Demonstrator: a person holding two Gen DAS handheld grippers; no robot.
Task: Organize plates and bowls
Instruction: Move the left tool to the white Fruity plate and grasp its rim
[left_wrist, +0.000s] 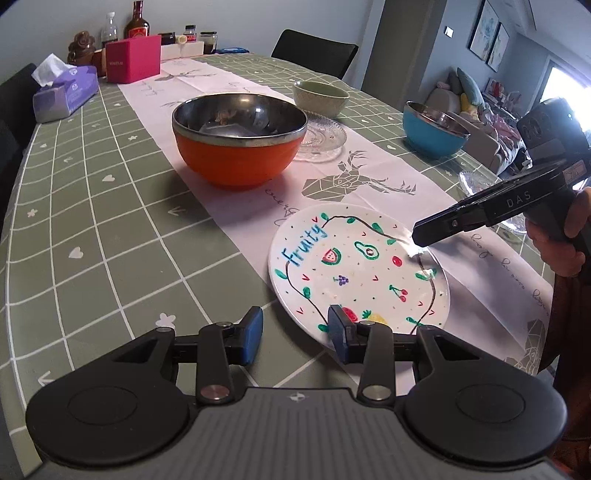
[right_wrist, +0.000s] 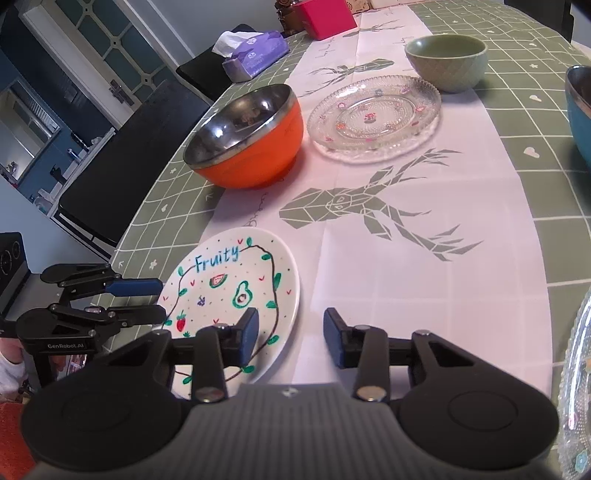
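Materials on the table: glazed, metal, glass, matt.

Round white plate (right_wrist: 236, 291) with painted fruit: glossy glaze, smooth. Orange bowl (left_wrist: 239, 138): mirror-bright metal lining, satin outer shell. Clear glass plate (right_wrist: 375, 116): ribbed, pressed pattern, shiny. Pale green bowl (right_wrist: 446, 61): matt, faint quilted texture. Green checked tablecloth (left_wrist: 110, 229): smooth, slight sheen.

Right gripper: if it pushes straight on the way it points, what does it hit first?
Probably bare table: the right gripper aims at the white deer-print runner, just right of the white "Fruity" painted plate. Its left finger overlaps the plate's rim, so it might clip it; depth unclear.
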